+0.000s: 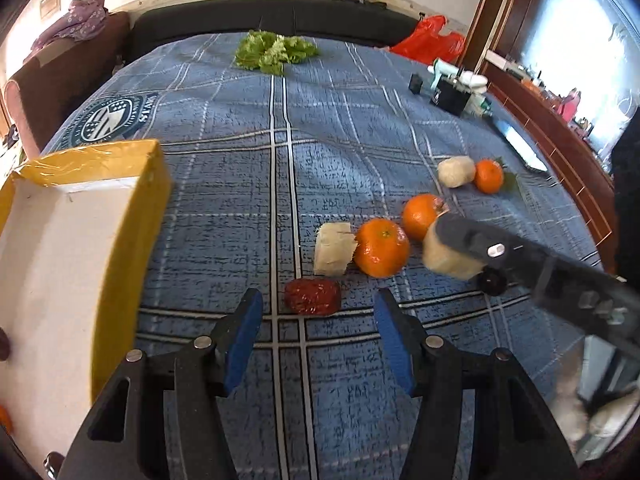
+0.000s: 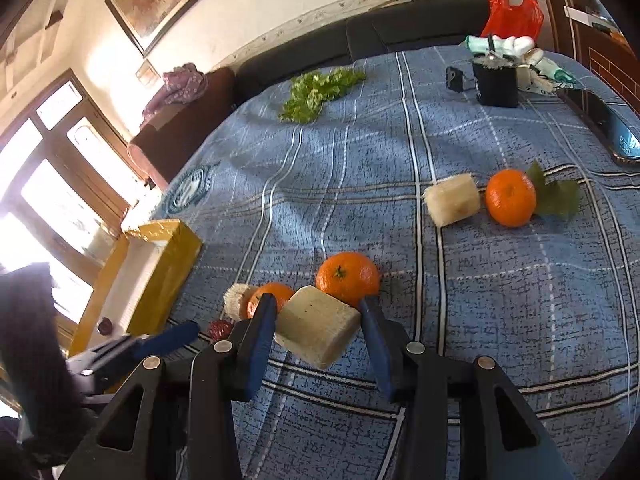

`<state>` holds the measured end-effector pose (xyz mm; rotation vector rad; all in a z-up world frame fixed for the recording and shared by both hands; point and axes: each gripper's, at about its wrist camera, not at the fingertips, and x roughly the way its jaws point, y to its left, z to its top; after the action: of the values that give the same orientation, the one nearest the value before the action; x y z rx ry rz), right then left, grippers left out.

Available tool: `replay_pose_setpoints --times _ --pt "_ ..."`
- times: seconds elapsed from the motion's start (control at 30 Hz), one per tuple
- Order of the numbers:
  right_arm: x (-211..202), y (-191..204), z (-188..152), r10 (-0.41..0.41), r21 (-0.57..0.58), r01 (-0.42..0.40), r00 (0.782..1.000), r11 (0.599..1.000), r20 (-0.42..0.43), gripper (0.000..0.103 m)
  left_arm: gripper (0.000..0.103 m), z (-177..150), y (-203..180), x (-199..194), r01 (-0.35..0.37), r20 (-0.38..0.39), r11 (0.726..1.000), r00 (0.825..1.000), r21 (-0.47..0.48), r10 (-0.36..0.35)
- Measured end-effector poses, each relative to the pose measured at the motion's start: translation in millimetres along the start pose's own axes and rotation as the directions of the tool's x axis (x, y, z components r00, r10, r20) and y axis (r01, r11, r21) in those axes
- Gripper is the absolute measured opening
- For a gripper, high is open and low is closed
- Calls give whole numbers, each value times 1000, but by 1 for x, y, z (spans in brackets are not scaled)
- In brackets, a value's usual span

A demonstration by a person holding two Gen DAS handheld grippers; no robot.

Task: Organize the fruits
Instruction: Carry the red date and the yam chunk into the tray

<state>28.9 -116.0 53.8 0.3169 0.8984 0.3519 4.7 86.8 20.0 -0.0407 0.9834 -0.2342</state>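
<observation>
Right wrist: right tongs apparently gripping pale cylinder chunk.

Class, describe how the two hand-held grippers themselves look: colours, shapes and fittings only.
Each hand-held gripper, left and right, has two black plastic fingers of angular shape with triangular cut-outs. Flat blue pads line the inner faces. Round silver pins mark the joints. No cables, markings or sleeves show in either view.
</observation>
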Motion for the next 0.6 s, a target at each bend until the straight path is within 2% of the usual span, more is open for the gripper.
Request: replay_pose_setpoints --times 0.03,0.1,0.13,0.37,0.6 --pt "-2 0 1 1 2 -1 1000 1000 6 47 57 0 0 2 -7 -2 1000 1000 2 7" --pt "-4 -2 2 3 10 -3 1000 1000 18 47 46 0 -1 4 -31 9 1000 999 3 31" --pt "-5 -3 3 4 14 -4 1000 1000 20 47 30 0 -1 4 -31 9 1000 999 5 31" --pt "-4 -5 3 10 20 -11 1000 1000 24 47 30 -4 -3 -4 -39 34 999 999 -12 39" --pt "-11 5 0 49 -20 -48 998 999 48 47 30 -13 16 -60 -19 118 992 992 -125 34"
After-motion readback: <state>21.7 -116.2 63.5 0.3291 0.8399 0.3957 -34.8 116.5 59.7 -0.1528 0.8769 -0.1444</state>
